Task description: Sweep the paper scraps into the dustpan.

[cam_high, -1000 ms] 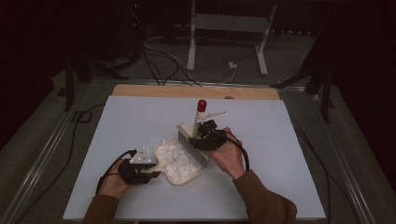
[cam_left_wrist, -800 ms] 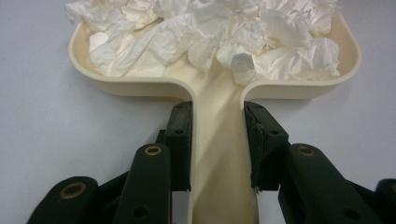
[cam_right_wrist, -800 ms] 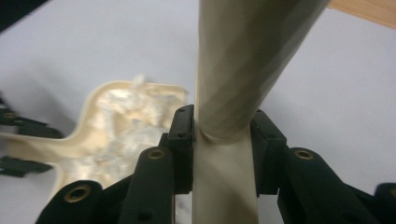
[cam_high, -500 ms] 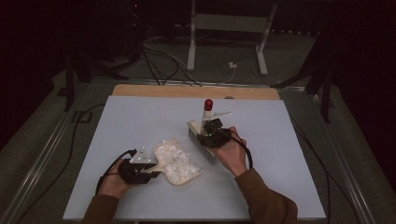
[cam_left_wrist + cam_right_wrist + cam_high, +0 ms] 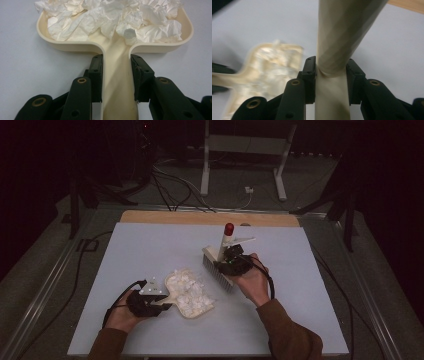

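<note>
High view: sweeping done, brush [image 5: 220,270] lifted beside full dustpan [image 5: 192,295].
Left gripper [image 5: 116,75]: pinching dustpan handle.
Right gripper [image 5: 330,75]: clamping brush handle (red-tipped).
Next: probably carry dustpan level.

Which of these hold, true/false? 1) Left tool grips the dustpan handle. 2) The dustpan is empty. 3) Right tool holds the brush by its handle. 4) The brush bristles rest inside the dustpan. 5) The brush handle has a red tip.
1) True: the left tool is shut on the dustpan handle.
2) False: crumpled tissue is piled in it.
3) True: the right tool clamps the brush handle.
4) False: in the high view the brush is apart from the dustpan, to its right.
5) True: the red tip tops the handle.
</note>
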{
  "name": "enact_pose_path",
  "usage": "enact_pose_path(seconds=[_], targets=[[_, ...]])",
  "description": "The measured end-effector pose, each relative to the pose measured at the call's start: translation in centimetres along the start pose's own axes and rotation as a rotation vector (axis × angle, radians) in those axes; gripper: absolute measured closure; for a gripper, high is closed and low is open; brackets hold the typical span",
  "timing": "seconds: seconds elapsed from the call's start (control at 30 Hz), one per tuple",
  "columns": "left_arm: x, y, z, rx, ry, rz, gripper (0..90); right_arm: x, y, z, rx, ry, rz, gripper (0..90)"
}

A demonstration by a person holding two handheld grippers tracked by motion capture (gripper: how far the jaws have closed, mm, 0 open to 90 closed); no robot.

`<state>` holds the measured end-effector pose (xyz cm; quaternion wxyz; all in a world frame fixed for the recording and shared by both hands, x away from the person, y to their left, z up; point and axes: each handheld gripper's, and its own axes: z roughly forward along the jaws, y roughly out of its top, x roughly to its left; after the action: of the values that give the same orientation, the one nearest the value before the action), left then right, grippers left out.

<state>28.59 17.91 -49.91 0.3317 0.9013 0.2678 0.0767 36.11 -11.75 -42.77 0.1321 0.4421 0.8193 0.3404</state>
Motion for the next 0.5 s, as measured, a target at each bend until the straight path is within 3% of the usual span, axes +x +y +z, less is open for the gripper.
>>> enact_pose_path(seconds=[0.1, 0.17, 0.3, 0.5], targets=[[0.0, 0.0, 0.0, 0.001, 0.001, 0.0, 66.7, 0.7, -0.6, 1.1, 0.017, -0.076, -0.04, 67.3], [0.0, 0.1, 0.0, 0.002, 0.0, -0.001, 66.7, 1.3, -1.0, 1.7, 0.031, -0.086, -0.053, 67.2], [0.0, 0.2, 0.1, 0.003, 0.003, 0.003, 66.7, 3.0, -1.2, 2.0, 0.025, -0.067, -0.079, 67.3], [-0.1, 0.3, 0.2, 0.004, 0.003, 0.002, 66.7, 5.0, -1.2, 2.1, 0.025, 0.001, -0.083, 67.3]])
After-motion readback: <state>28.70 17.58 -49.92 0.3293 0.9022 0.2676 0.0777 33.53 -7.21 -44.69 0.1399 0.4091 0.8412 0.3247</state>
